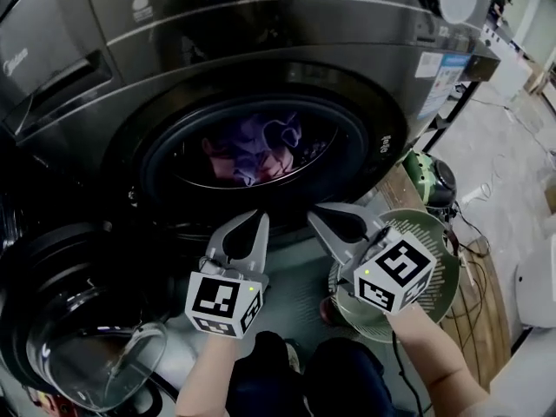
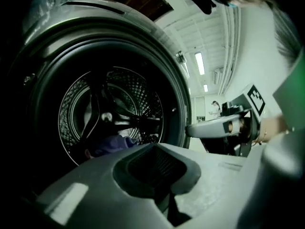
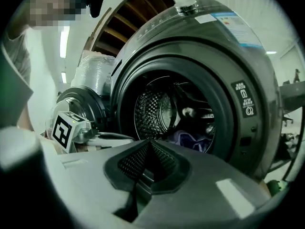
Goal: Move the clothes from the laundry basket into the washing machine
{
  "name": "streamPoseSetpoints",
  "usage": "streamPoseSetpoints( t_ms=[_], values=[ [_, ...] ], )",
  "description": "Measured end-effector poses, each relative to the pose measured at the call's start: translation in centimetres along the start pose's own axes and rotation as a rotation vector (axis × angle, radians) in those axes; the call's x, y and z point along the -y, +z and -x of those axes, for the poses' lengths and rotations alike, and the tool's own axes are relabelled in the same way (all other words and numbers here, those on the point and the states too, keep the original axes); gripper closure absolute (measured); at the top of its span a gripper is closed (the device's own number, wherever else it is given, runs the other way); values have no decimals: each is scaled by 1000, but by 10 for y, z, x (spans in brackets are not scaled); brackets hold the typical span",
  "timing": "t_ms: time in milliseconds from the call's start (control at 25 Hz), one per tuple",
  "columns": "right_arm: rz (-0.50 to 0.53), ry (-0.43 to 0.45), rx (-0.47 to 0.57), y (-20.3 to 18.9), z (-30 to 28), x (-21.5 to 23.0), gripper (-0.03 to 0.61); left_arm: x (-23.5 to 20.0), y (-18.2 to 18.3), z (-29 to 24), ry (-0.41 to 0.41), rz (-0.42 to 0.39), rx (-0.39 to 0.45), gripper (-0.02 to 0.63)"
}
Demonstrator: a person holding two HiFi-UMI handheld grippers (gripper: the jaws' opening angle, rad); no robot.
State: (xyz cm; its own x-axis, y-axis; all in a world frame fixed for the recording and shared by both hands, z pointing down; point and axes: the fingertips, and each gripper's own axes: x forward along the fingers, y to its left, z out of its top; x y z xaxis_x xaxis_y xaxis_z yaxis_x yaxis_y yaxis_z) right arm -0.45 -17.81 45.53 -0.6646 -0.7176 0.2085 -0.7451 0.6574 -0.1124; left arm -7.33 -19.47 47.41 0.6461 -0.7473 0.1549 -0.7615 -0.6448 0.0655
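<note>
- Before the open mouth of a dark grey front-loading washing machine (image 1: 261, 42), two hand-held grippers point side by side at the drum, seen from above by the head camera.
- Purple and lilac clothes (image 1: 256, 146) lie in a crumpled heap on the floor of the perforated drum, well inside the round opening.
- Left gripper (image 1: 258, 221): its jaws are pressed together at the tips with nothing between them, and its own view shows the ribbed pads meeting just outside the drum.
- Right gripper (image 1: 314, 214): its jaws are likewise closed and carry nothing, with the tips near the lower rim of the opening and close beside the left gripper's.
- Each gripper's marker cube faces up toward the head camera, and a bare forearm (image 1: 434, 354) runs back from the right one.
- Beneath the right gripper sits the round green laundry basket (image 1: 447, 268), on the floor at the machine's right, its slatted inside showing.
- Swung wide at lower left, the machine's glass door (image 1: 78, 320) hangs open.
- A blue and white label (image 1: 439, 81) is stuck to the upper right of the machine's front.
- Cables (image 1: 473, 233) trail across the floor to the right of the basket.
- Dark-clad knees (image 1: 330, 380) of the person fill the bottom edge of the head view.
</note>
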Motion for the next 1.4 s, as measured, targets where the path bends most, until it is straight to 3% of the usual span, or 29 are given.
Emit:
streamPoseSetpoints(
  t_ms=[80,280,480,640,1000,1240,1400],
  values=[
    [-5,-12,-20,13,5,-2,551,8,14,4,-21,36,-12,612],
    [49,-22,-156,51,30,-23,552,27,60,23,25,83,-110,612],
    [137,-52,-222,130,75,-50,554,57,131,56,23,78,-199,614],
    [84,-47,-257,193,111,-76,554,71,202,87,52,95,-244,612],
    [-18,-30,-247,320,190,-113,554,123,330,144,82,128,-317,612],
    [-5,-47,-248,369,228,-124,554,154,373,165,64,159,-304,612],
    [-6,-43,-220,391,240,-135,554,162,396,174,56,137,-287,612]
  ],
)
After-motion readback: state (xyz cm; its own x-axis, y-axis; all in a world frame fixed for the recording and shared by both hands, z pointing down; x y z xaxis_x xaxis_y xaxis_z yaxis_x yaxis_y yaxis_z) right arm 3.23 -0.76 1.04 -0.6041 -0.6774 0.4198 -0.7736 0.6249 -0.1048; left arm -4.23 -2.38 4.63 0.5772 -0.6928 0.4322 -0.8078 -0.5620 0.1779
